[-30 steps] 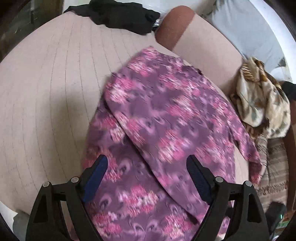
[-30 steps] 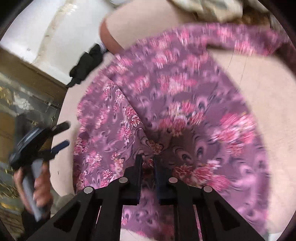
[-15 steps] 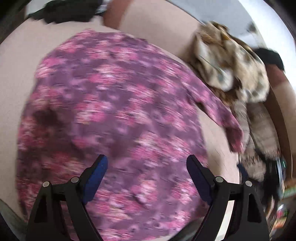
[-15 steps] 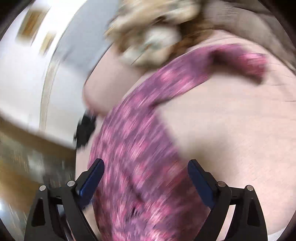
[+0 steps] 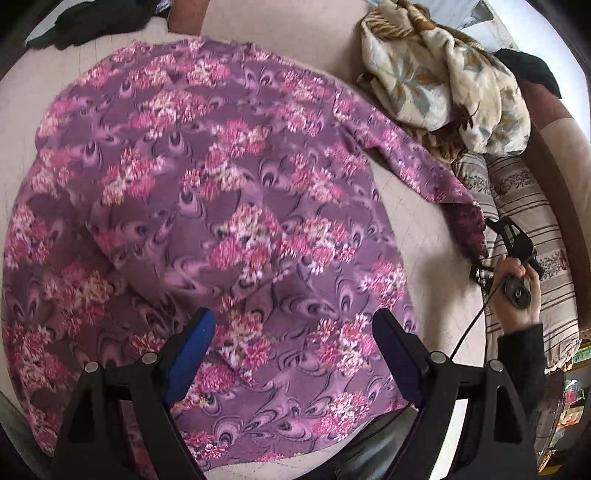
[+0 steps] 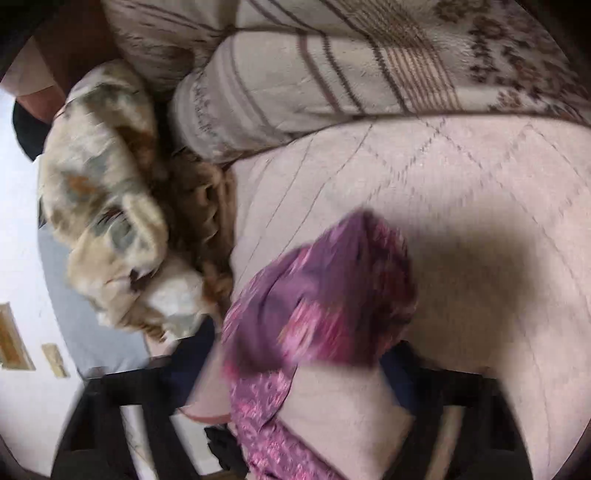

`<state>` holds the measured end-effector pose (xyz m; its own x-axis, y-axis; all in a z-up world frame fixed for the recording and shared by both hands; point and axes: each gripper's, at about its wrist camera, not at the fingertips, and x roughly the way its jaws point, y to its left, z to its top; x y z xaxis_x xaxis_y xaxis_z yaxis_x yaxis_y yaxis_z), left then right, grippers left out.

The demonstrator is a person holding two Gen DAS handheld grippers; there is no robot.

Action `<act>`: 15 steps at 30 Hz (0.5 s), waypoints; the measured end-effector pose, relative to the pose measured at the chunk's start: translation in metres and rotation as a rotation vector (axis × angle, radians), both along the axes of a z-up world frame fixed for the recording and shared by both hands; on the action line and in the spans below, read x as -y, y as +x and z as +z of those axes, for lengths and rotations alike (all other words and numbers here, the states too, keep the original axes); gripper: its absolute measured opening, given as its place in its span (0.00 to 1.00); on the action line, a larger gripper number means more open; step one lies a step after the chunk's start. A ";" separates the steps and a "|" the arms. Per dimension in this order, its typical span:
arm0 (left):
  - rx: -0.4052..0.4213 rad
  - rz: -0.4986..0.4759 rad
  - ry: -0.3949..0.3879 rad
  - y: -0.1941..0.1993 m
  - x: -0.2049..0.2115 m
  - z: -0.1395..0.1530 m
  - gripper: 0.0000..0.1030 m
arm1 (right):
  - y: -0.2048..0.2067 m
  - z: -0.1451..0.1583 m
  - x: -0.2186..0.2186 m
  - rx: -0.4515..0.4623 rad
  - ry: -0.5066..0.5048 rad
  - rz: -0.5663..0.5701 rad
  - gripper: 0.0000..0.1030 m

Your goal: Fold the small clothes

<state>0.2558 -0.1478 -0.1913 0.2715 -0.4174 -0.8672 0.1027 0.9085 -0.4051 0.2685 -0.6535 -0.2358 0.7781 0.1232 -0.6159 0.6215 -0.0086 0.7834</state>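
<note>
A purple top with pink flowers [image 5: 207,192] lies spread on the beige quilted surface [image 5: 417,206], its left side folded over the body. One sleeve [image 5: 413,162] stretches right toward the pillows. My left gripper [image 5: 291,350] is open and empty, hovering over the top's lower hem. My right gripper [image 5: 491,243] shows in the left wrist view at the sleeve's cuff, held in a hand. In the blurred right wrist view the cuff [image 6: 332,295] lies between my wide-open right gripper [image 6: 291,373] jaws.
A crumpled cream floral blanket [image 5: 443,74] and striped pillows [image 5: 528,229] lie along the right side. They also show in the right wrist view: blanket [image 6: 107,206], pillows [image 6: 332,66]. A black garment [image 5: 92,22] sits at the far left corner.
My right gripper let go of the folded side, opened and swung right to the sleeve cuff. My left gripper turned right, staying open above the hem.
</note>
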 end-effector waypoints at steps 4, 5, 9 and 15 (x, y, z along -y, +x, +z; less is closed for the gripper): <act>0.003 0.020 0.007 0.001 -0.002 -0.012 0.84 | 0.002 0.025 0.011 -0.013 -0.138 0.070 0.22; -0.002 0.028 0.005 0.003 -0.002 -0.017 0.84 | 0.003 0.043 0.008 -0.018 -0.216 0.101 0.21; -0.043 0.075 0.053 0.008 -0.011 -0.043 0.84 | 0.012 0.130 -0.037 0.034 -0.585 0.273 0.17; -0.036 0.112 -0.051 0.004 -0.044 -0.018 0.84 | 0.025 0.229 -0.180 0.269 -1.015 0.600 0.14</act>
